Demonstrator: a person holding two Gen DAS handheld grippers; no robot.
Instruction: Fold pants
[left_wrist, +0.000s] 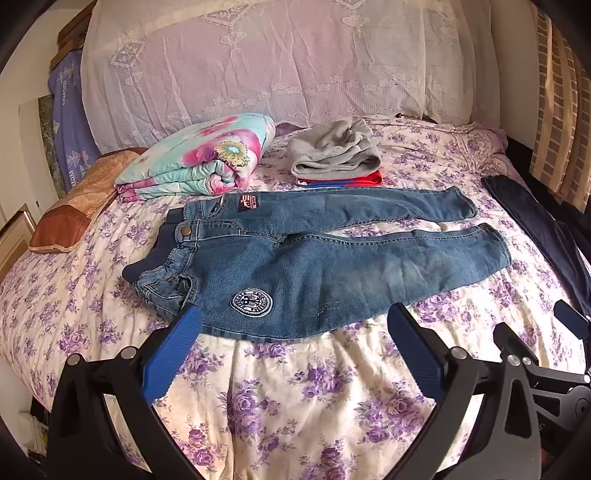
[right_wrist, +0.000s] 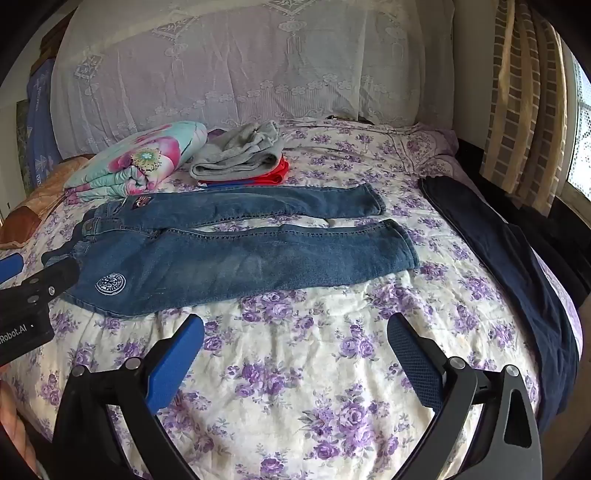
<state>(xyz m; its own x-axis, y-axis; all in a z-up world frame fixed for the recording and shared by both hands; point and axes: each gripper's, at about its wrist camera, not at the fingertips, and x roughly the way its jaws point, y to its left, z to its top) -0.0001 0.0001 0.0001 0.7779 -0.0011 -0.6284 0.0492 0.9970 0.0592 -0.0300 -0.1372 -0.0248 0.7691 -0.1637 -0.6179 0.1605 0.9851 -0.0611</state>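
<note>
Both grippers wide, nothing between the jaws: left gripper (left_wrist: 293, 314) hovers at the near edge of the jeans (left_wrist: 314, 258), right gripper (right_wrist: 295, 325) over bare bedspread (right_wrist: 295, 387). Jeans lie flat across the bed, waist left, legs apart. Folded clothes (left_wrist: 332, 155) and a quilt (left_wrist: 199, 158) lie behind them.

one pair of jeans (left_wrist: 295, 254), one dark garment (right_wrist: 517, 258) right of grippers, one folded floral quilt (left_wrist: 199, 158), one clothes pile (left_wrist: 332, 158), two grippers
</note>
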